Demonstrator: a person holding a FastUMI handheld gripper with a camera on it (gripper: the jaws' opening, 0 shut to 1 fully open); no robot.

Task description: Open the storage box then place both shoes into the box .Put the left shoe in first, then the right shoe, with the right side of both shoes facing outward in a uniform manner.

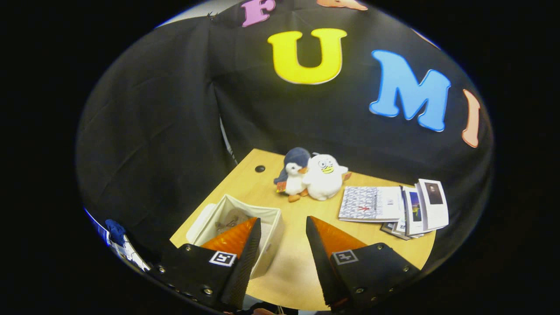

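We see the gripper (283, 223) held above the near part of the desk (293, 262), its two fingers spread wide apart with nothing between them but bare wood. The left finger (236, 238) hangs over the storage box (262, 218), a pale fabric box that stands near the desk's left edge, towards the near left corner. Its top is open to us, and we can make out something greyish lying inside, though we cannot tell what it is, since the finger covers much of the interior. The right finger (328, 238) sits over open desk, apart from the box. Beyond the fingers, close to the far edge of the desk, two plush toys stand touching each other: a dark blue and white penguin (292, 173) on the left and a white penguin (324, 175) with a yellow beak on the right. Left of them, near the far left corner, is a small dark cable hole (260, 168). Along the right edge lie a patterned booklet (369, 203) and, just beside it and partly overlapping, a fanned stack of printed cards (422, 208).
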